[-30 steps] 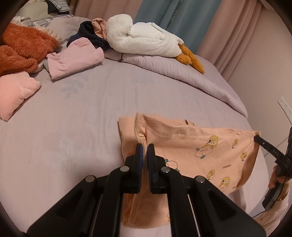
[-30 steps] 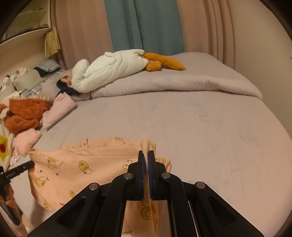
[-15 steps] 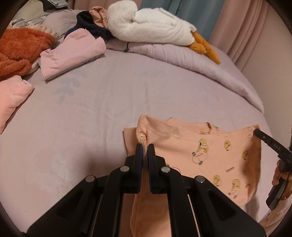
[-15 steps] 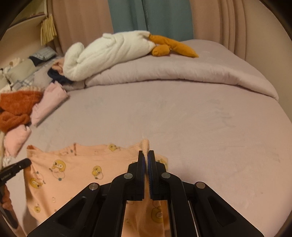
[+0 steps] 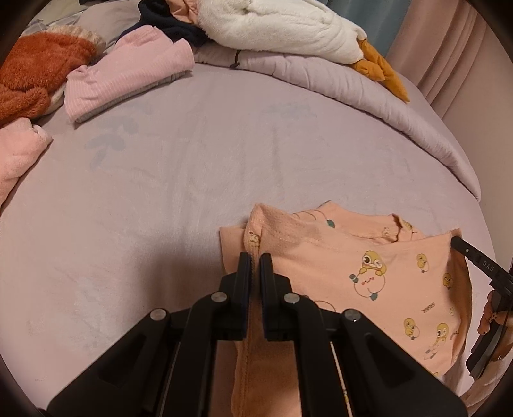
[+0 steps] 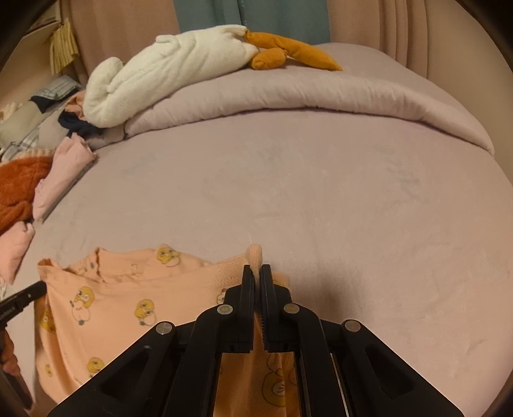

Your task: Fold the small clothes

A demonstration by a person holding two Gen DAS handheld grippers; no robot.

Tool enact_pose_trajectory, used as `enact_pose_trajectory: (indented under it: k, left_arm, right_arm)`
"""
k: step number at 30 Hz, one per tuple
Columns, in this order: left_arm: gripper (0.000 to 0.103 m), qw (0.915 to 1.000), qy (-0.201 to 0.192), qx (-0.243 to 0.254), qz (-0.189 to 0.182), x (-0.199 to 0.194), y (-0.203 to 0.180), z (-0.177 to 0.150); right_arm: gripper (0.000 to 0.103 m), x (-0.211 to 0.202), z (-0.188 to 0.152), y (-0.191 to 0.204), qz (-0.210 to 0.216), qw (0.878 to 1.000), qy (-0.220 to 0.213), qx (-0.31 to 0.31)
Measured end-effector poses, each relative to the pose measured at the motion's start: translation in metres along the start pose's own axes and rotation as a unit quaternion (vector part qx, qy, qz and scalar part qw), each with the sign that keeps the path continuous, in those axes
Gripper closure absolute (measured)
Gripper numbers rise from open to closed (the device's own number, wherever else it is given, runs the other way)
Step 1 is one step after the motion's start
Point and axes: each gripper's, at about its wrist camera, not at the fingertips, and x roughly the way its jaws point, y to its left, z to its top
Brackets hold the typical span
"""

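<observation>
A small peach garment with yellow duck prints [image 5: 378,276] lies on the lilac bed sheet [image 5: 198,166], its near edge lifted and doubled over toward the far edge. My left gripper [image 5: 255,256] is shut on the garment's left corner hem. My right gripper [image 6: 256,269] is shut on the garment's [image 6: 128,304] right corner hem, which pokes up between the jaws. Each gripper shows at the edge of the other's view: the right gripper [image 5: 481,266] in the left wrist view, the left gripper [image 6: 22,298] in the right wrist view.
Folded pink clothes [image 5: 128,73] and a rust fluffy garment [image 5: 35,73] lie at the far left. A white plush goose [image 5: 282,29] rests on the rolled lilac duvet [image 5: 368,93] at the back. Curtains [image 6: 208,16] hang behind the bed.
Both grippers have carried the held edge of the garment forward over the bed, so the fold lies further across the garment. The far bedding looks closer.
</observation>
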Motion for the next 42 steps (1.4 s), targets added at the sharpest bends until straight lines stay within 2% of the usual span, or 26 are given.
enact_pose_trajectory:
  k: [10,12,13,14,15,16,17,22,27,35,42]
  left_arm:
    - [0.092,0.9998,0.012,-0.011,0.015,0.009,0.002,0.001]
    - [0.089,0.9998,0.008,-0.011,0.016,0.002,0.002,0.0]
    - [0.088,0.9998,0.006,-0.011,0.018,-0.003,0.002,-0.002]
    - [0.078,0.9997,0.003,-0.011,0.021,-0.006,0.003,-0.002]
    - [0.065,0.9997,-0.001,-0.012,0.023,-0.013,0.004,-0.004]
    - [0.057,0.9997,-0.003,-0.012,0.021,-0.017,0.005,-0.006]
    - [0.044,0.9998,-0.005,-0.013,0.017,-0.021,0.006,-0.008]
    - [0.041,0.9999,0.004,-0.01,0.003,-0.036,0.011,-0.028]
    - [0.038,0.9997,0.021,-0.014,-0.001,-0.037,0.014,-0.05]
    - [0.038,0.9981,0.046,-0.032,-0.024,-0.024,0.016,-0.071]
    - [0.04,0.9957,0.055,-0.049,-0.056,-0.015,0.019,-0.074]
  right_arm:
    - [0.098,0.011,-0.005,-0.001,-0.016,1.0,0.012,0.005]
    - [0.086,0.005,-0.006,-0.004,-0.011,1.0,0.013,0.016]
    - [0.069,0.001,-0.008,-0.007,-0.006,1.0,0.009,0.024]
    - [0.052,-0.008,-0.01,-0.01,-0.001,0.999,-0.001,0.033]
    - [0.047,-0.014,-0.011,-0.012,0.001,0.999,-0.009,0.038]
    - [0.044,-0.022,-0.013,-0.014,0.003,0.999,-0.019,0.042]
    - [0.042,-0.031,-0.015,-0.017,0.006,0.999,-0.026,0.047]
    - [0.028,-0.064,-0.036,-0.03,0.02,0.995,-0.05,0.082]
    - [0.026,-0.072,-0.059,-0.032,0.02,0.996,-0.034,0.083]
    - [0.026,-0.05,-0.086,-0.04,0.031,0.992,0.023,0.119]
    - [0.026,-0.045,-0.099,-0.034,0.063,0.988,0.024,0.139]
